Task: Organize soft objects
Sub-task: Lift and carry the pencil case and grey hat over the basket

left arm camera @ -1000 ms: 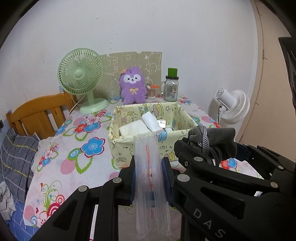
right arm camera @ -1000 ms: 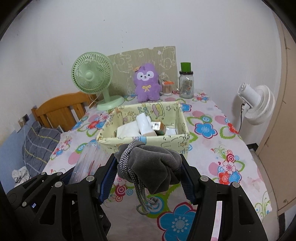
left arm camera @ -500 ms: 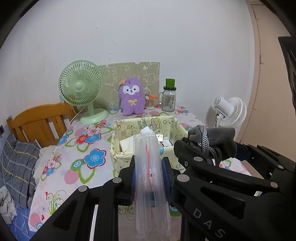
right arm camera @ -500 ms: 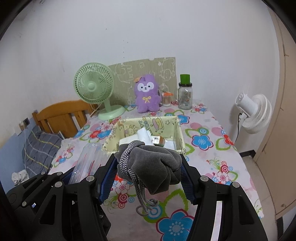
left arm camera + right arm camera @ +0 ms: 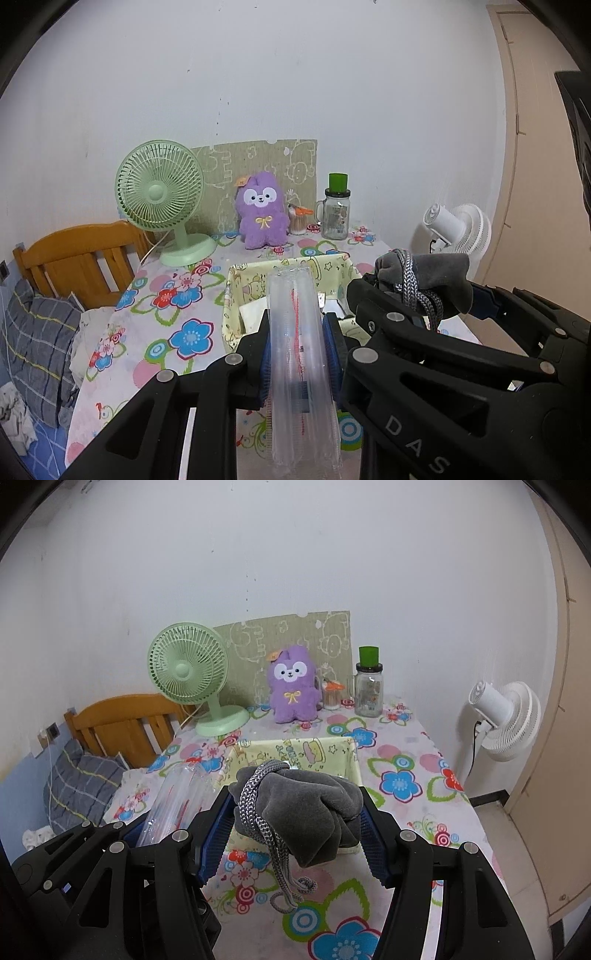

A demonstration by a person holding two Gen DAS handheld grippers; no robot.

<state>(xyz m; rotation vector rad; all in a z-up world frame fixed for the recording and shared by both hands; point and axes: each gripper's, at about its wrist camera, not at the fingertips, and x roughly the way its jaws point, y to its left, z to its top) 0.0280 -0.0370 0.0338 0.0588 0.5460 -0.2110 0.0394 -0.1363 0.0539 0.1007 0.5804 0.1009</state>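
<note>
My left gripper (image 5: 298, 343) is shut on a clear plastic sleeve of cups (image 5: 299, 354), which also shows in the right wrist view (image 5: 177, 801). My right gripper (image 5: 297, 808) is shut on a grey velvet drawstring pouch (image 5: 306, 805) with a braided grey cord hanging down; the pouch also shows in the left wrist view (image 5: 428, 284). Both are held above the near part of the floral table (image 5: 402, 786). A yellow fabric basket (image 5: 295, 751) sits beyond them, its contents mostly hidden. A purple plush toy (image 5: 293, 685) stands at the back.
A green desk fan (image 5: 192, 679) stands back left. A glass jar with a green lid (image 5: 369, 686) and a small container (image 5: 331, 694) stand back right. A white fan (image 5: 506, 720) stands off the table's right. A wooden chair (image 5: 122, 727) and bedding (image 5: 81, 790) are left.
Both grippers have pulled back and up from the basket with their loads still held; the basket now looks farther and lower, and more wall shows.
</note>
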